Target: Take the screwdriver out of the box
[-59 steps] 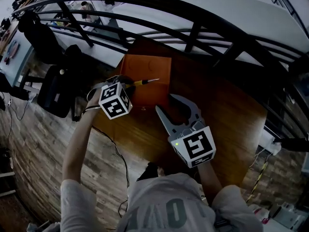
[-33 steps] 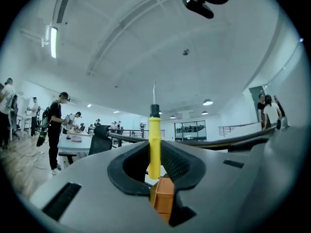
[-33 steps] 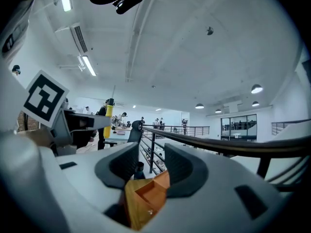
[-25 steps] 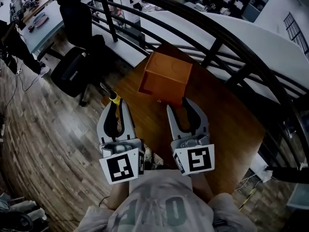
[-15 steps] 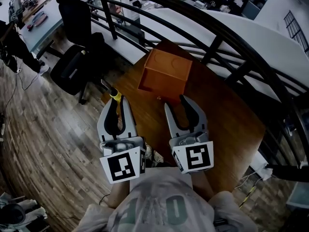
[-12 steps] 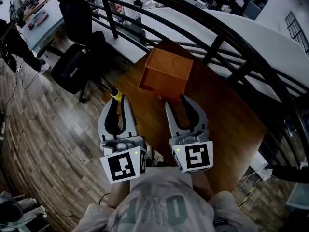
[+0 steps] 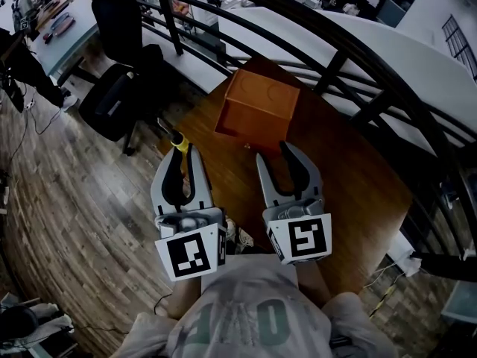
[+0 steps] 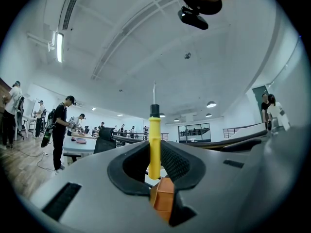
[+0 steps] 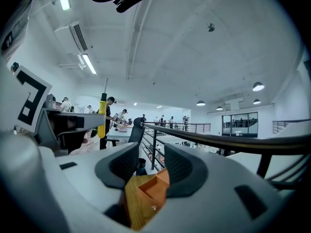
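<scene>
Your left gripper (image 7: 183, 155) was clamped tight on the screwdriver (image 8: 154, 144). The pads pinched the yellow handle, and the thin shaft stood straight up above them in the left gripper view. The tool was therefore out of the box (image 7: 257, 104) and apart from it, left of centre in the head view. Your right gripper (image 7: 274, 155) sat just beside the left one, jaws wide apart with nothing between them, aimed toward the box.

To finish well, I judged that you should have kept the squeeze firm, since only the handle's lower part sat between the pads and the long shaft could tip. You should also have brought the tool over bare wood before letting go, because the left gripper seemed to hang near the left edge of the table (image 7: 343, 177).

That table was dark polished wood, with the orange box at its far end. A curved black railing (image 7: 339, 54) swept across the top of the frame. Plank floor (image 7: 59, 200) filled the left side, with a black office chair (image 7: 112, 103) at upper left and desks in the far corner.
</scene>
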### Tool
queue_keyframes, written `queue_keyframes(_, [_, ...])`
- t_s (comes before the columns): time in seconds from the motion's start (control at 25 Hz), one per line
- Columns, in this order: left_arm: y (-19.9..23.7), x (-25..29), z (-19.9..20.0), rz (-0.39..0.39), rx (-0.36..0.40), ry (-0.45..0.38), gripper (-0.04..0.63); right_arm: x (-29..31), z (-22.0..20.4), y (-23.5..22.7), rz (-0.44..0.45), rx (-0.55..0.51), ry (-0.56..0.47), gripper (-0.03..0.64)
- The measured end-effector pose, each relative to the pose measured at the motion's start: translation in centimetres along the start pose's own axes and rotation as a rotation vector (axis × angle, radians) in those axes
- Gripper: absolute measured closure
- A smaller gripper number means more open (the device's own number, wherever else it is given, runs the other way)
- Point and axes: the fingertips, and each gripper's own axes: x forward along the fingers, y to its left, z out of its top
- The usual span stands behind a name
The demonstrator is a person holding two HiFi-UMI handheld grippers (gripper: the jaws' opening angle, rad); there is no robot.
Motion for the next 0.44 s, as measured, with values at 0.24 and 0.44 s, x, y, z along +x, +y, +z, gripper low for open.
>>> queue_keyframes(0.24, [-0.04,-0.05,0.01,-0.004,0.004,0.001,0.520,0.01,0.07,-0.10,-0.003,0.001,0.001,0.462])
queue_keyframes(0.44, [0.16,-0.11,0.02,0.000,0.006,0.003,0.520,0.08,-0.07,-0.10,-0.003,0.003,0.010,0.462])
